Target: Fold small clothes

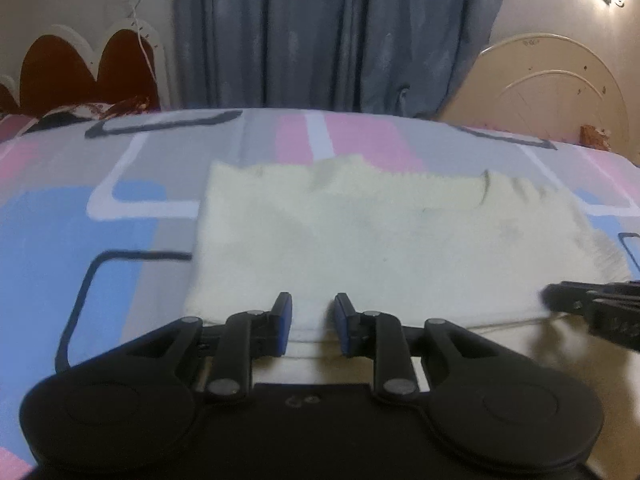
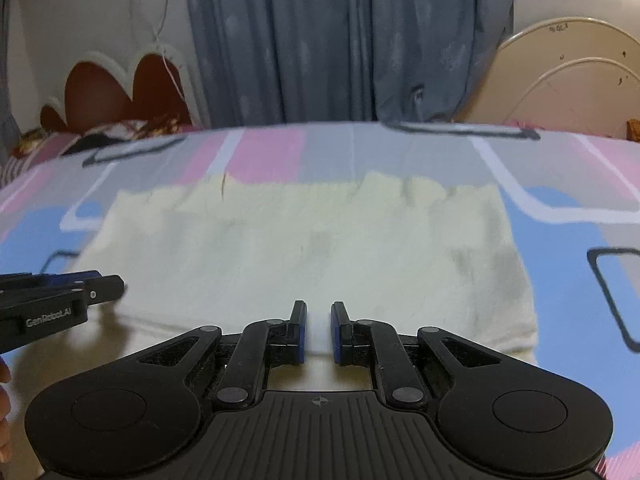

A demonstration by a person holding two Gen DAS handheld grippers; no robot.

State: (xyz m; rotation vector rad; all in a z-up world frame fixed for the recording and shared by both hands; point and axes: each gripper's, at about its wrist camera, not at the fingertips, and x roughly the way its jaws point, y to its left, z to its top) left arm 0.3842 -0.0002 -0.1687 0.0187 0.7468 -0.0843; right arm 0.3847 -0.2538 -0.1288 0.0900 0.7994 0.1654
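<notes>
A pale cream knitted cloth (image 1: 360,240) lies spread on a bed, its far edge uneven and its near hem toward me. My left gripper (image 1: 313,320) sits at the near hem, left of middle, and white fabric fills the narrow gap between its blue pads. In the right wrist view the same cloth (image 2: 300,240) lies ahead, and my right gripper (image 2: 319,328) is shut on the near hem further right. Each gripper shows in the other's view: the right gripper (image 1: 560,300) at the cloth's right corner, the left gripper (image 2: 120,286) at the left edge.
The patterned sheet (image 1: 80,240) of grey, pink and blue blocks covers the bed around the cloth. Blue-grey curtains (image 1: 320,40) hang behind. A cream round headboard (image 1: 560,92) stands at the right, a red scalloped one (image 1: 80,68) at the left. A person's fingertips (image 2: 4,400) show.
</notes>
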